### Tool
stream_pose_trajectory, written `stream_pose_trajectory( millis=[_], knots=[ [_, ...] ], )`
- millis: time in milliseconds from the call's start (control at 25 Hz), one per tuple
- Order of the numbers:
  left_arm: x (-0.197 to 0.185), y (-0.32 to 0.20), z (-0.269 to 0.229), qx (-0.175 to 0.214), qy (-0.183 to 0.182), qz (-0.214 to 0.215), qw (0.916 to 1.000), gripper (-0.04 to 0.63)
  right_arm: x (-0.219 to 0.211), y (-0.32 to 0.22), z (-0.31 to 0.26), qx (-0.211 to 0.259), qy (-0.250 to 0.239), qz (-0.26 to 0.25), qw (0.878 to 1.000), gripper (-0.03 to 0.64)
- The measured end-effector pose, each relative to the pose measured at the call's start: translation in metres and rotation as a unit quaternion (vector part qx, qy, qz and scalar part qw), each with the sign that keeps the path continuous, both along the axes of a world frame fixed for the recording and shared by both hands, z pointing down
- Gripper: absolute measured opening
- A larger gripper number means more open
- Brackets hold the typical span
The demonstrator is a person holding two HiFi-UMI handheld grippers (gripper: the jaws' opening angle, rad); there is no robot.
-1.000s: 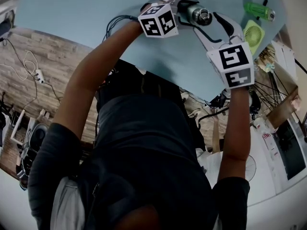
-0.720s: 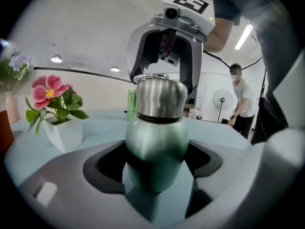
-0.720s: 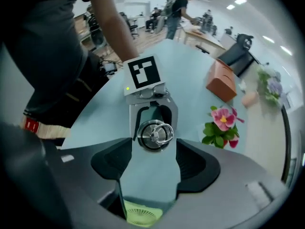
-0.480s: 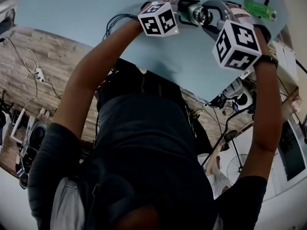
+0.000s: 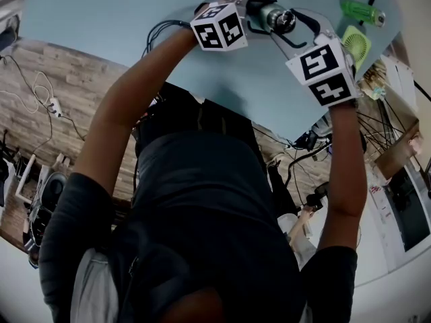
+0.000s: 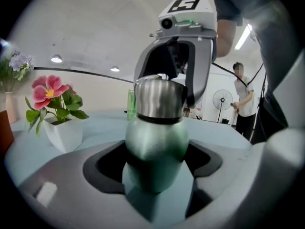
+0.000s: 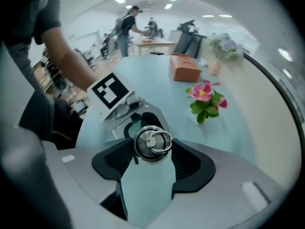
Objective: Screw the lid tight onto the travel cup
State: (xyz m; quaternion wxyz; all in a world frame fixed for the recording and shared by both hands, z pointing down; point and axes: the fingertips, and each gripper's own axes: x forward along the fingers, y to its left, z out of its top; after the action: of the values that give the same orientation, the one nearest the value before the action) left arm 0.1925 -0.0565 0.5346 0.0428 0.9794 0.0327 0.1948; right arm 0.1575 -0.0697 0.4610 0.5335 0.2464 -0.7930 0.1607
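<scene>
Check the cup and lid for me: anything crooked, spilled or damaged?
Nothing stands out. The lid sits level on the travel cup, held upright between the left gripper's jaws, and the table around it shows no spill.

Travel cup (image 6: 157, 137) hides most of the green bottle (image 6: 131, 104) standing behind it.

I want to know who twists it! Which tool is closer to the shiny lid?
Right. The right tool is over the lid; its jaws have just been closing with it between them. The left tool holds the green cup lower down.
</scene>
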Motion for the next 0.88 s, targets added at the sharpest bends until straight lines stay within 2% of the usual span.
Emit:
stream_pose_trajectory(
  millis=[80, 200, 280, 360, 440, 720, 800, 880],
  knots=[
    [0.0003, 0.0, 0.0001, 0.0, 0.0, 0.0, 1.0, 0.42, 0.0032, -0.0036, -0.0018, 0.016, -0.03, 0.106, 0.994, 0.255],
    [-0.0003, -0.0004, -0.0007, 0.0, 0.0, 0.0, 1.0, 0.42, 0.0073, -0.0061, -0.0041, 0.056, -0.051, 0.246, 0.966, 0.255],
    [-0.0012, -0.0004, -0.0011, 0.0, 0.0, 0.0, 1.0, 0.42, 0.0089, -0.0058, -0.0046, 0.087, -0.06, 0.315, 0.943, 0.254],
    [-0.0016, 0.0, -0.0011, -0.001, 0.0, 0.0, 1.0, 0.42, 0.0099, -0.005, -0.0049, 0.104, -0.065, 0.35, 0.929, 0.253],
    [-0.0019, 0.0002, -0.0006, -0.001, 0.0, -0.001, 1.0, 0.42, 0.0098, -0.0046, -0.0047, 0.108, -0.069, 0.356, 0.926, 0.253],
    [-0.0017, 0.0002, 0.0003, 0.0, -0.002, -0.001, 1.0, 0.42, 0.0098, -0.0049, -0.0042, 0.108, -0.069, 0.341, 0.931, 0.255],
    [-0.0017, 0.0001, 0.0002, -0.001, -0.002, 0.0, 1.0, 0.42, 0.0081, -0.0045, -0.0031, 0.1, -0.066, 0.316, 0.941, 0.256],
    [-0.0014, 0.0001, -0.0001, -0.001, -0.001, 0.0, 1.0, 0.42, 0.0044, -0.0034, -0.0034, 0.082, -0.06, 0.271, 0.957, 0.265]
  ],
)
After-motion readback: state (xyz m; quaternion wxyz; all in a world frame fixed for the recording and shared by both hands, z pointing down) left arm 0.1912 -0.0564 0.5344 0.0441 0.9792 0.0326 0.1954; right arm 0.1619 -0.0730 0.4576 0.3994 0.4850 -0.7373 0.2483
